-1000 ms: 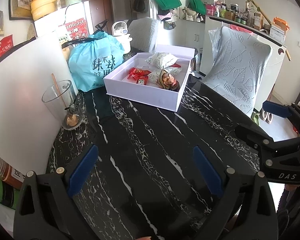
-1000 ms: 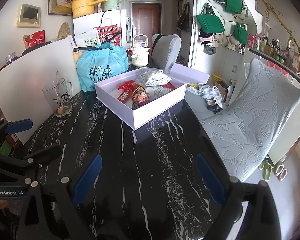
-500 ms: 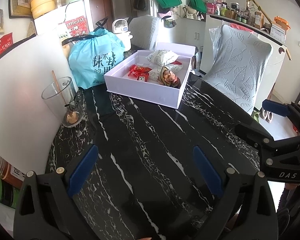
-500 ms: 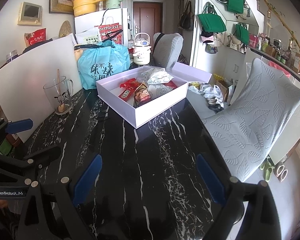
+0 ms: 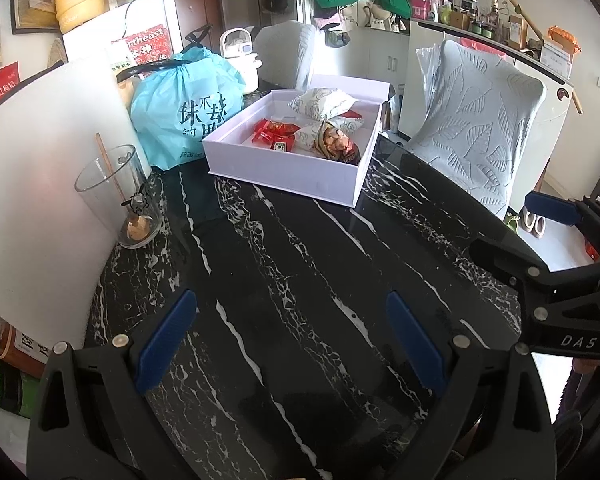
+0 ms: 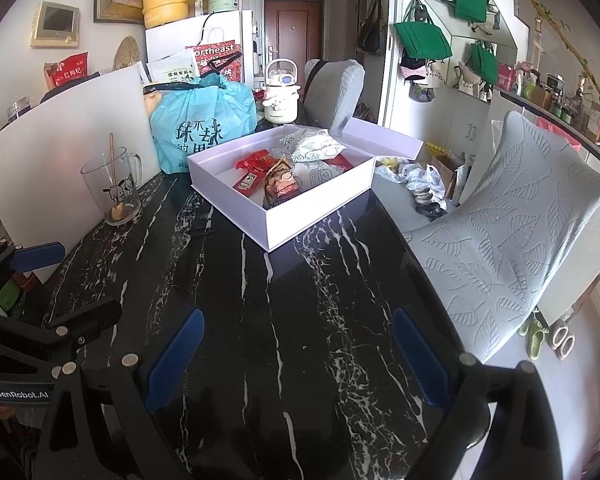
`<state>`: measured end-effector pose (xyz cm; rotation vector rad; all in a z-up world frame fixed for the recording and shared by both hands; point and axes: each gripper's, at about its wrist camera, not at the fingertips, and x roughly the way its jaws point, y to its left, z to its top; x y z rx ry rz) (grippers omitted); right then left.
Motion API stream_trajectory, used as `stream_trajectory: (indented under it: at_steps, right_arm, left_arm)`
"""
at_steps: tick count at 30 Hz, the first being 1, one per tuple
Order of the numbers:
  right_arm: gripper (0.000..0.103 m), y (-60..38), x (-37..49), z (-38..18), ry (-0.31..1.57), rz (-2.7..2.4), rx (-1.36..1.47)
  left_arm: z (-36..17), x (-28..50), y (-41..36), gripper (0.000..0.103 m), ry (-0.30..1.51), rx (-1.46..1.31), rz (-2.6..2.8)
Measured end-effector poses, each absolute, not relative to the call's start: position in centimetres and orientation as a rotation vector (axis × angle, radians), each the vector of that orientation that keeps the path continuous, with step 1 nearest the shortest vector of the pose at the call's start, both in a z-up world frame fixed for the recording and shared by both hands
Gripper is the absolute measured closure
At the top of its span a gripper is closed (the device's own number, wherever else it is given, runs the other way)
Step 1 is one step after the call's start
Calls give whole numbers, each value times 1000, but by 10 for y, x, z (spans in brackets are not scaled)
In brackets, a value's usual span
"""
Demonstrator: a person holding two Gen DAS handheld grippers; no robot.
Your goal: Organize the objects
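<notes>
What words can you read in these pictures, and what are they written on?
"DAS": on the right gripper.
"GenRobot.AI": on the left gripper.
"ortheast": on the red bag by the fridge; its first letter is hidden.
Big Chinese characters: on the blue bag.
Snack wrappers in the white box: too small to read.

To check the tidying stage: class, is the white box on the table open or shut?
Open. The white box has no lid over it, its snack packets show from above, and a flap lies folded back behind.

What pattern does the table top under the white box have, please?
The table top is black marble with white veining, which shows best in the right wrist view.
</notes>
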<state>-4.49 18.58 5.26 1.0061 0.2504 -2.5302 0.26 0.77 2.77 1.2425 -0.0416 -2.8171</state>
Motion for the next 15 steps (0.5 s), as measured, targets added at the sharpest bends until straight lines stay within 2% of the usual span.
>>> stream_trajectory:
  at_steps: [15]
  right_arm:
    - [7,184,-54,42,248,-2515,1048]
  left_arm:
    - [17,-5,7,7,-23,1302,-2809]
